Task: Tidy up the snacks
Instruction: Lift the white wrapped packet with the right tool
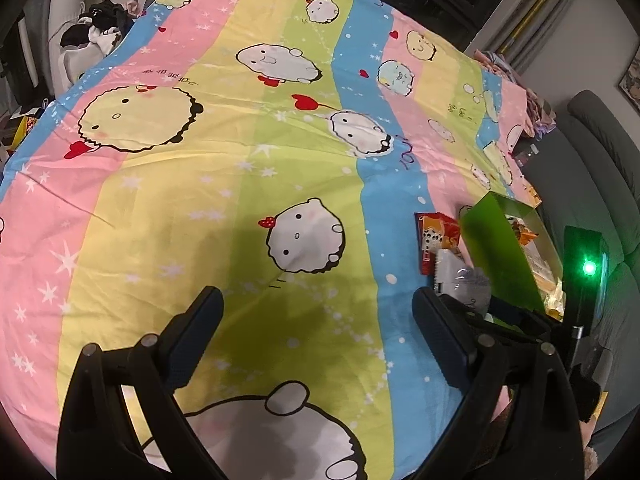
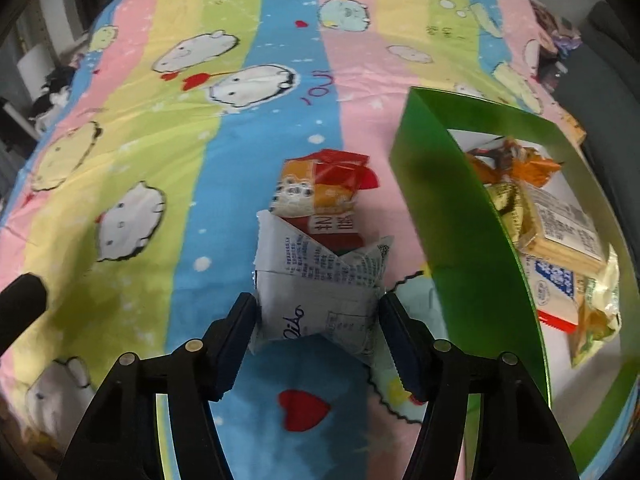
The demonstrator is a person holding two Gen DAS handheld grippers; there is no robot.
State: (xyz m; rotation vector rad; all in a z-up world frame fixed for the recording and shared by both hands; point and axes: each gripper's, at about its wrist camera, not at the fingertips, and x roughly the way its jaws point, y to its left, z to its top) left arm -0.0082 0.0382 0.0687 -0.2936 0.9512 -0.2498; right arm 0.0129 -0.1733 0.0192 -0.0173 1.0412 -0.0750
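Observation:
My right gripper (image 2: 318, 312) is shut on a white snack packet (image 2: 320, 284) with printed text, held just above the striped bedsheet. A red and orange snack packet (image 2: 324, 196) lies on the sheet just beyond it. A green box (image 2: 444, 208) stands open to the right, with several snack packets (image 2: 560, 232) inside. My left gripper (image 1: 316, 308) is open and empty over the sheet. In the left wrist view the red packet (image 1: 436, 236), the white packet (image 1: 460, 276) and the green box (image 1: 496, 256) show at the right.
A colourful cartoon bedsheet (image 1: 240, 160) covers the bed. A grey sofa (image 1: 592, 184) stands to the right of the bed. Dark clothes (image 1: 100, 32) lie at the far left. The right gripper's body with a green light (image 1: 588, 268) shows at the right edge.

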